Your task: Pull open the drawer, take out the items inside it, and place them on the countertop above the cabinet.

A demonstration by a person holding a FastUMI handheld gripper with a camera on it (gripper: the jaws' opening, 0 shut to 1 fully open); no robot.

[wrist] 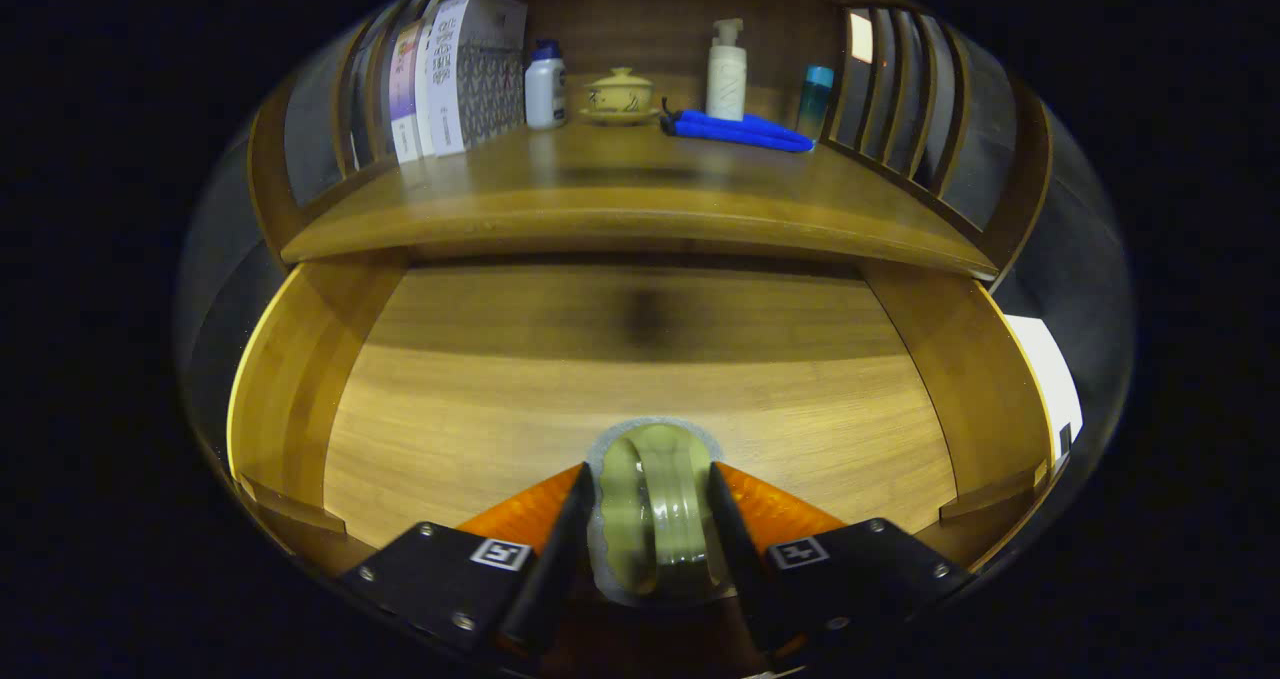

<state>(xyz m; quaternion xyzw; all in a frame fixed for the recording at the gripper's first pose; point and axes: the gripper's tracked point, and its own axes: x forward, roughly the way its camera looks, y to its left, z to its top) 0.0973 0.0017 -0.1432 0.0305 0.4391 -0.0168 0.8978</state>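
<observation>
Your claw sits over the open drawer, near its front edge, with a roll of tape standing on edge between the two fingers, both of which press against its sides. The drawer floor extends ahead of the roll to the cabinet, bounded by a side wall left and right. The counter lies above and beyond the drawer. Along its back, from left to right, you have: upright boxes, a small bottle, a lidded cup on a saucer, a pump bottle and a slim canister. A folded umbrella lies in front of the pump bottle, reaching towards the canister.
</observation>
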